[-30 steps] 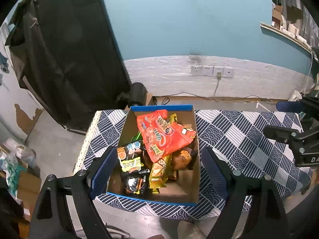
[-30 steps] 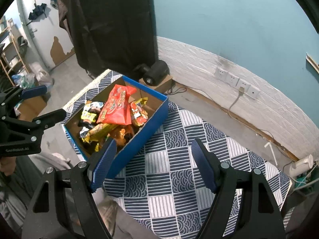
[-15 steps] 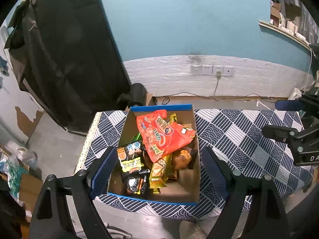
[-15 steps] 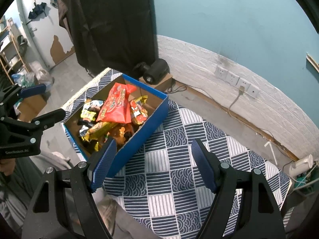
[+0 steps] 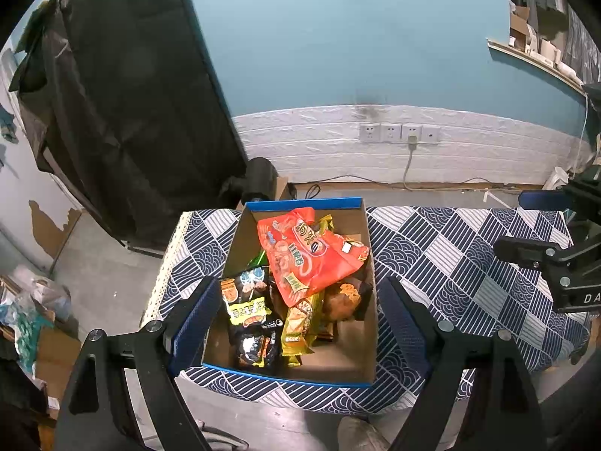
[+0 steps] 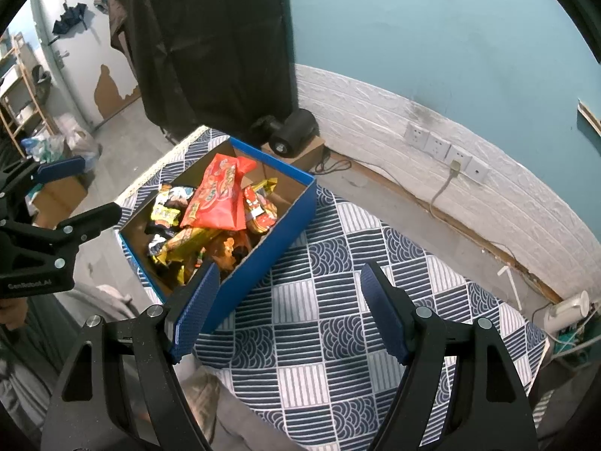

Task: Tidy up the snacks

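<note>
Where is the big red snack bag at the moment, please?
The red snack bag lies on top of the pile inside the blue box, toward its far end in the left wrist view.

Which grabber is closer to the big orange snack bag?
Left. The left gripper hovers over the box with the orange bag; the right gripper hangs beside it, over the tablecloth.

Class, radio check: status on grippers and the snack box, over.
Left gripper open, empty. Right gripper open, empty. Snacks heaped in blue box. Nothing blocking.
</note>
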Tool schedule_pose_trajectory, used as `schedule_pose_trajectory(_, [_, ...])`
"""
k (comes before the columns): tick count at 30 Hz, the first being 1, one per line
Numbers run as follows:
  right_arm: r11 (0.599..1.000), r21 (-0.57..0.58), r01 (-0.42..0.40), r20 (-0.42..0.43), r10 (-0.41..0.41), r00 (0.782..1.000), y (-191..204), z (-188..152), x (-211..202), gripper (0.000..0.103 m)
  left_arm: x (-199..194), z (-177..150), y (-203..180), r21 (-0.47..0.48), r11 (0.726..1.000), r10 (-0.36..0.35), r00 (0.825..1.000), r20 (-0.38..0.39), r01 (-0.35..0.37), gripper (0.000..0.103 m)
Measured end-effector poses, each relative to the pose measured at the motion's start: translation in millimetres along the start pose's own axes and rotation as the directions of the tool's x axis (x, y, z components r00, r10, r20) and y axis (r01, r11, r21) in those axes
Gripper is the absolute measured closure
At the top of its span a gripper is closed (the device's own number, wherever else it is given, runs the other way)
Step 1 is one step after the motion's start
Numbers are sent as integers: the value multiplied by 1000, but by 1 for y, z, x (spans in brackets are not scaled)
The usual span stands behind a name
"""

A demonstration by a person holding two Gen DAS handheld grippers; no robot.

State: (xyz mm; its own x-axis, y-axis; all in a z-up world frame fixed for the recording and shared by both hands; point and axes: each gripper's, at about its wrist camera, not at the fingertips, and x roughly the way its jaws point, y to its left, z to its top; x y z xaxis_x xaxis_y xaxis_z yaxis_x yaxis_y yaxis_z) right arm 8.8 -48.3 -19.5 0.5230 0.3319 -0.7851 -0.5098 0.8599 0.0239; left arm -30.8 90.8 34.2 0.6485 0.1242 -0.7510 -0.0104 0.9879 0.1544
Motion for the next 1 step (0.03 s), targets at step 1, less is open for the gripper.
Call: schedule_pose_trajectory(1, [1000, 0, 1, 1, -1, 1000, 0, 0, 0, 26, 0, 0, 0, 2, 1000, 0, 1000, -3, 0, 16])
